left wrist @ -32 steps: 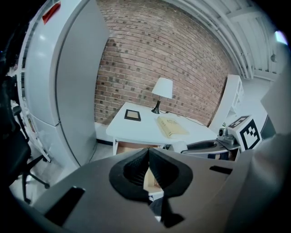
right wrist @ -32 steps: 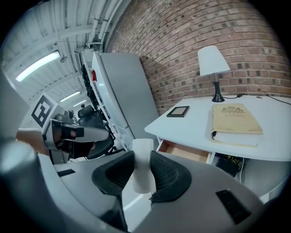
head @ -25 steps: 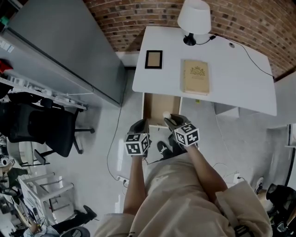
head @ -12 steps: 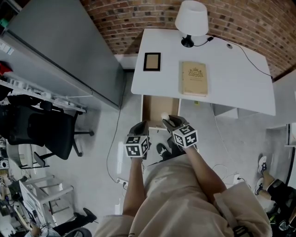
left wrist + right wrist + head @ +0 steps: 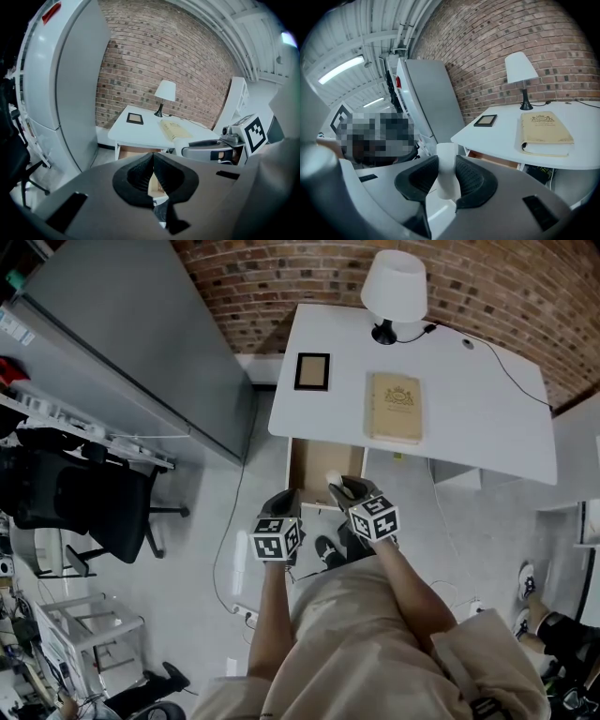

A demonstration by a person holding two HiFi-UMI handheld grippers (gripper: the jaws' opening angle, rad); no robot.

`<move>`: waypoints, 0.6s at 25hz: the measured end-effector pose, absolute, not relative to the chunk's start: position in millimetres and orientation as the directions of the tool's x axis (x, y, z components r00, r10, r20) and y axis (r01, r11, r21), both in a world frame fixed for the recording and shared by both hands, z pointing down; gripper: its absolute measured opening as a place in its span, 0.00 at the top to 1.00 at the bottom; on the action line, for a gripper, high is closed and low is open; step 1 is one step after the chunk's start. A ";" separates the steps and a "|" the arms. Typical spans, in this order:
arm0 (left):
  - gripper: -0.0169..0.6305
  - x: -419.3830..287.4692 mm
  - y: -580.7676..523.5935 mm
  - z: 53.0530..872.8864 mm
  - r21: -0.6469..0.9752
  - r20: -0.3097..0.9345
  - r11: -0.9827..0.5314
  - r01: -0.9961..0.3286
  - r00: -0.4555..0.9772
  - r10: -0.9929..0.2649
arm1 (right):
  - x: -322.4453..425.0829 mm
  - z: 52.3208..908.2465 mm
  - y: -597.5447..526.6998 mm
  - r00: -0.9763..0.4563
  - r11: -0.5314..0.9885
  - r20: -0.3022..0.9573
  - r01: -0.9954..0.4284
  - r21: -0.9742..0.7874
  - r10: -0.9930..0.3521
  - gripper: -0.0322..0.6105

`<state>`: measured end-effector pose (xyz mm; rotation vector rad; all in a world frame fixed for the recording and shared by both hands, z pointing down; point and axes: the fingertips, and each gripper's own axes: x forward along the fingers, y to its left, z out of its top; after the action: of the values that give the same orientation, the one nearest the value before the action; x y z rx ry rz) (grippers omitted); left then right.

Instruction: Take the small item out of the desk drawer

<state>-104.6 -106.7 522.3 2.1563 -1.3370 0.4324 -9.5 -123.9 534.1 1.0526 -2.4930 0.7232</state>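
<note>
The white desk (image 5: 469, 409) has its wooden drawer (image 5: 314, 465) pulled open below its front edge. My right gripper (image 5: 341, 489) hangs over the drawer's front right corner. It is shut on a small white cylinder (image 5: 334, 476), and the right gripper view shows the cylinder (image 5: 446, 172) upright between the dark pads (image 5: 471, 178). My left gripper (image 5: 284, 503) is just left of the drawer front. In the left gripper view its jaws (image 5: 152, 161) touch at the tips with nothing between them, and the drawer (image 5: 133, 152) lies beyond.
On the desk stand a white lamp (image 5: 394, 287), a tan book (image 5: 395, 407) and a dark-framed picture (image 5: 312, 371). A tall grey cabinet (image 5: 122, 343) stands left of the desk, an office chair (image 5: 84, 498) farther left. My shoe (image 5: 328, 545) is under the grippers.
Both grippers keep almost the same places in front of the drawer, and the right one still grips the white cylinder. Only the head view has shifted a little.
</note>
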 end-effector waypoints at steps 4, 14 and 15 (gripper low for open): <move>0.95 -106.4 -108.2 523.8 0.299 0.543 -0.337 -0.893 0.450 -0.709 | -9.3 532.8 -128.0 -0.668 0.597 0.488 -0.736 -0.321 -0.562 0.73; 0.95 -101.4 -113.1 524.6 0.305 0.539 -0.334 -0.892 0.451 -0.711 | -4.9 535.2 -133.4 -0.670 0.593 0.482 -0.735 -0.328 -0.564 0.73; 0.95 -100.9 -112.8 525.2 0.308 0.540 -0.333 -0.891 0.452 -0.710 | -4.1 535.3 -133.4 -0.670 0.592 0.482 -0.736 -0.329 -0.564 0.73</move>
<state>-100.9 -112.8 525.2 2.1382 -1.3334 0.4166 -4.1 -133.4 535.3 1.0556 -2.4963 0.7339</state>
